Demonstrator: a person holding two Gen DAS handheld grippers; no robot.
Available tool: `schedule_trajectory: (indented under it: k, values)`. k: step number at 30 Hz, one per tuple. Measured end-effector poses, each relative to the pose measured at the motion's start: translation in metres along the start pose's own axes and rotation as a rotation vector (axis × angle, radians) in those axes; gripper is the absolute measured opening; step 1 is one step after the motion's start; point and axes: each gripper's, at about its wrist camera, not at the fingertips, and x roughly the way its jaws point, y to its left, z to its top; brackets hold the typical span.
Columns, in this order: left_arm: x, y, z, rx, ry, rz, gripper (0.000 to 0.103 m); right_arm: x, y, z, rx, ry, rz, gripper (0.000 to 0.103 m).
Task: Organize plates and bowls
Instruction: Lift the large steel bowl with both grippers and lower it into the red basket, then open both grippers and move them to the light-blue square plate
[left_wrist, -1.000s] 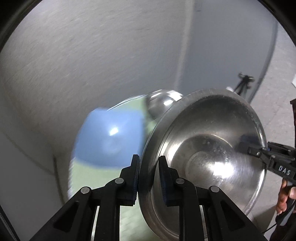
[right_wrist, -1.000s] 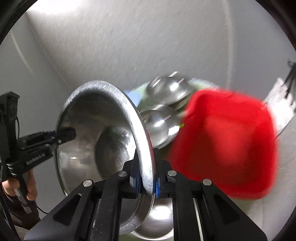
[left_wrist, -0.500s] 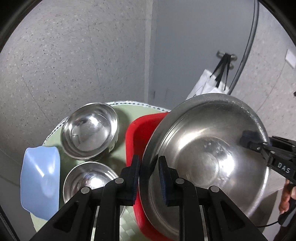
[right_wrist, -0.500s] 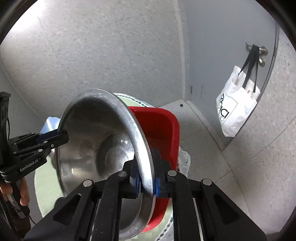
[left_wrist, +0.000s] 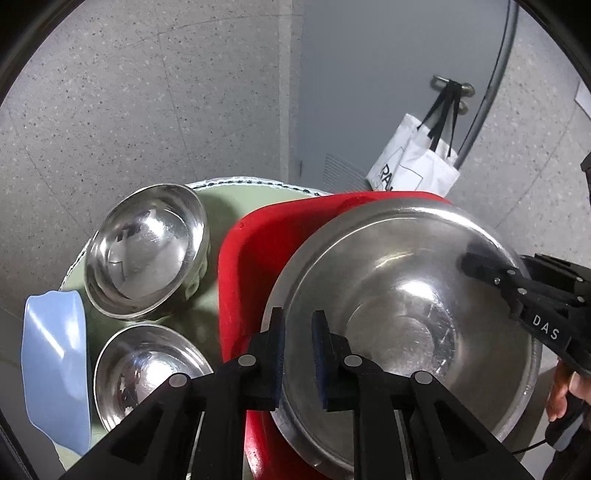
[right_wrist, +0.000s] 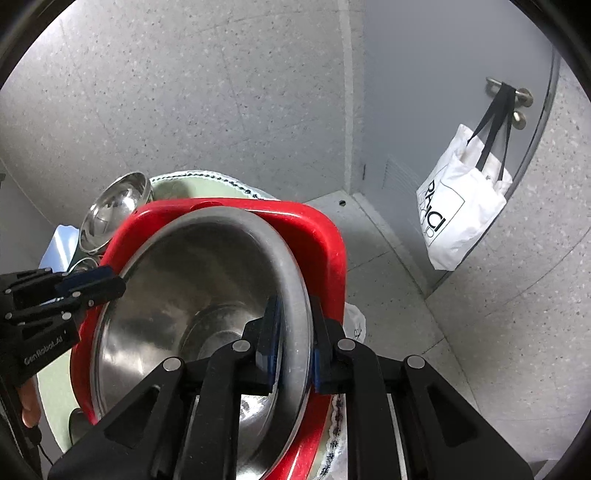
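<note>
A large steel bowl (left_wrist: 402, 317) is held by both grippers over a red tub (left_wrist: 255, 258). My left gripper (left_wrist: 297, 354) is shut on the bowl's left rim. My right gripper (right_wrist: 293, 339) is shut on its right rim (right_wrist: 295, 295); it also shows in the left wrist view (left_wrist: 476, 266). The bowl (right_wrist: 192, 306) sits low inside the red tub (right_wrist: 321, 236). Two smaller steel bowls (left_wrist: 144, 247) (left_wrist: 144, 369) and a pale blue dish (left_wrist: 55, 362) lie left of the tub on the round green table (left_wrist: 221, 206).
A white tote bag (right_wrist: 461, 218) hangs from a door handle (right_wrist: 517, 96) at the right. Speckled wall and floor surround the table. The table's edge has a white trim (right_wrist: 221, 184).
Both grippers swung the large bowl rightward and down, from in front of the wall to inside the red tub. The grip on both rims is unchanged.
</note>
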Motion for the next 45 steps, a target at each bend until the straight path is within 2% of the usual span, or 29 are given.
schedule_trajectory:
  k: [3,4,5,6,7,8,9,10,13,16,20,22,24,26,28,33,36,41,45]
  values:
    - [-0.020,0.001,0.000,-0.006,-0.019,-0.005,0.019,-0.004,0.001,0.002,0.017,0.006,-0.001,0.015]
    - [-0.037,-0.005,-0.002,-0.009,-0.028,-0.013,0.028,-0.004,0.000,0.002,0.024,0.007,-0.002,0.018]
    - [-0.040,0.000,-0.005,-0.012,-0.042,-0.018,0.042,-0.004,-0.002,0.001,0.032,0.003,-0.003,0.023]
    - [-0.048,0.003,-0.006,-0.015,-0.056,-0.016,0.049,-0.006,-0.002,0.001,0.036,-0.005,-0.005,0.027]
    - [-0.061,0.009,-0.009,-0.017,-0.068,-0.016,0.059,-0.009,-0.001,0.001,0.038,-0.017,-0.018,0.051]
    - [-0.069,0.017,-0.014,-0.019,-0.090,-0.015,0.059,-0.013,0.000,0.001,0.041,-0.034,-0.056,0.084]
    - [-0.074,0.023,-0.017,-0.023,-0.097,-0.016,0.059,-0.019,0.000,0.001,0.048,-0.068,-0.096,0.090]
    - [-0.080,0.029,-0.021,-0.028,-0.103,-0.024,0.059,-0.023,-0.001,0.001,0.059,-0.094,-0.122,0.087]
    - [-0.097,0.061,-0.036,-0.052,-0.123,-0.046,0.060,-0.027,-0.002,0.002,0.116,-0.074,-0.164,0.085]
    - [-0.118,0.098,-0.048,-0.078,-0.146,-0.041,0.065,-0.036,0.023,0.000,0.124,-0.086,-0.191,0.085]
    - [-0.137,0.157,-0.065,-0.112,-0.186,0.027,0.080,-0.049,0.090,0.003,0.087,-0.132,-0.175,0.085]
    - [-0.139,0.189,-0.075,-0.132,-0.188,0.092,0.082,-0.053,0.133,0.007,0.054,-0.159,-0.131,0.085]
    - [-0.136,0.225,-0.086,-0.162,-0.177,0.147,0.082,-0.053,0.175,0.009,0.023,-0.163,-0.066,0.085]
    - [-0.128,0.247,-0.096,-0.192,-0.159,0.170,0.082,-0.048,0.216,0.011,-0.016,-0.153,0.008,0.085]
    - [-0.117,0.268,-0.107,-0.222,-0.127,0.197,0.082,-0.038,0.246,0.014,-0.046,-0.131,0.040,0.085]
    - [-0.083,0.293,-0.133,-0.275,-0.048,0.169,0.079,0.008,0.307,0.017,-0.091,-0.029,0.085,0.085]
    - [-0.066,0.295,-0.143,-0.265,0.001,0.126,0.060,0.033,0.324,0.014,-0.092,0.034,0.075,0.083]
    - [-0.045,0.288,-0.157,-0.234,0.060,0.042,0.024,0.043,0.342,0.003,-0.108,0.065,0.051,0.083]
    - [-0.048,0.311,-0.155,-0.276,0.032,-0.024,0.017,0.054,0.351,0.000,-0.108,0.088,0.051,0.080]
